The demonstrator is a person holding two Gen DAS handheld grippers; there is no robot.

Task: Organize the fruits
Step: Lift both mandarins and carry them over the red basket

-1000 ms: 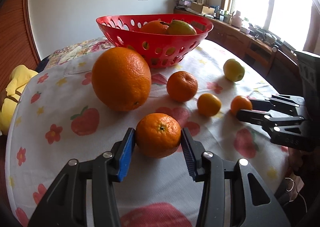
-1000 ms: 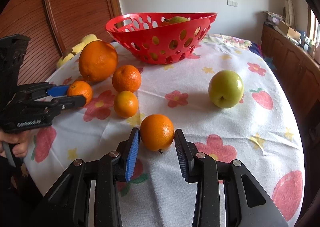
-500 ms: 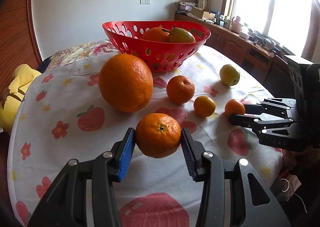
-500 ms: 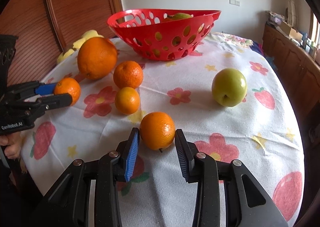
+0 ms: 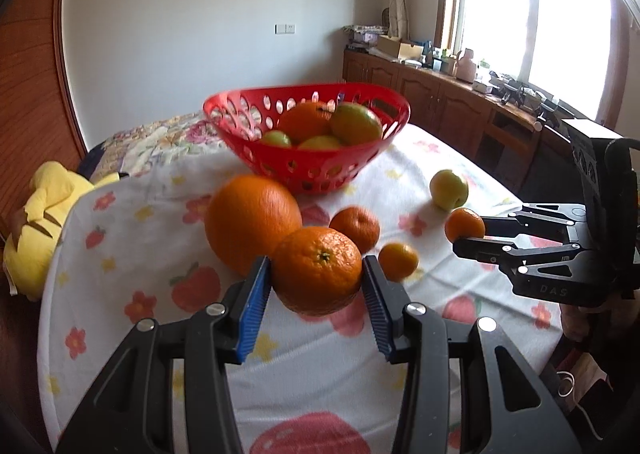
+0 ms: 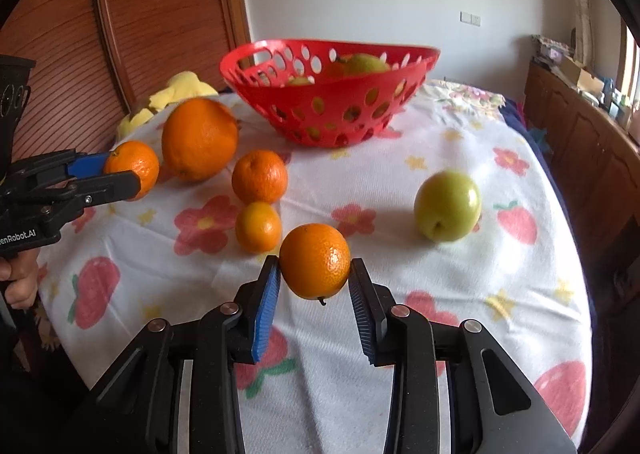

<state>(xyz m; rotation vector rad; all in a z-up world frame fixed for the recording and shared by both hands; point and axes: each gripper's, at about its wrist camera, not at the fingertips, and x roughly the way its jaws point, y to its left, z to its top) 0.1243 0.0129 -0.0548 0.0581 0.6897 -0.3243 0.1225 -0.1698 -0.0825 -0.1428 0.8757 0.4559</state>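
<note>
Bedroom, wood-panelled wall, window over a long cabinet; round bench [image 6: 472, 334] under a white flower-and-strawberry cloth.

Red perforated basket [image 5: 308, 169] at the far side, already holding several fruits; judged the collection point.

Big orange [image 5: 252, 221] on the cloth in front of it. Green apple [image 6: 447, 205] alone to the right. Two smaller loose oranges between.

Left hand-held gripper [image 5: 316, 294] clenched on a mandarin [image 5: 317, 268], pads on its flanks, fruit clear of the cloth.

Right hand-held gripper [image 6: 315, 290] clamped on a smaller mandarin [image 6: 315, 261], likewise clear of the cloth. Both sit nearer than the basket, presumably bound for it.
</note>
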